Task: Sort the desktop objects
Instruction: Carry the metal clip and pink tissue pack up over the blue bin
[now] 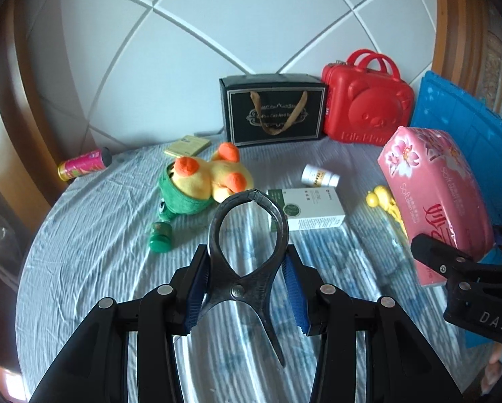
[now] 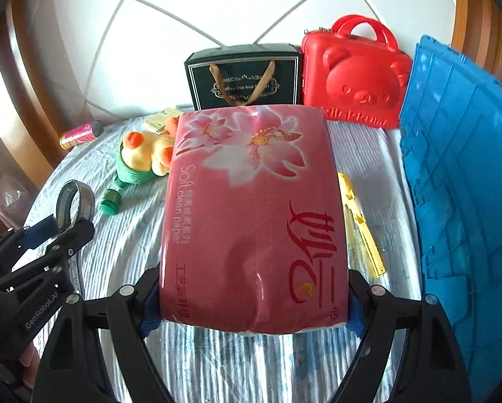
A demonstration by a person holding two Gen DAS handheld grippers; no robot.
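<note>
We see a white padded wall [image 1: 251, 16] with crossing seams behind everything, framed by a curved brown wooden surround [image 1: 26, 77] on both sides. A wrinkled pale blue-and-white striped cloth [image 1: 93, 255] covers the tabletop from edge to edge.

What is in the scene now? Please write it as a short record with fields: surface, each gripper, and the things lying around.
surface: table with a wrinkled striped cloth
left gripper: shut on a dark metal clamp
right gripper: shut on a pink tissue pack, held above the cloth
at the back: black gift box, red bear case
right side: blue crate
on the cloth: plush toy, green bottle, white box, pink can
</note>
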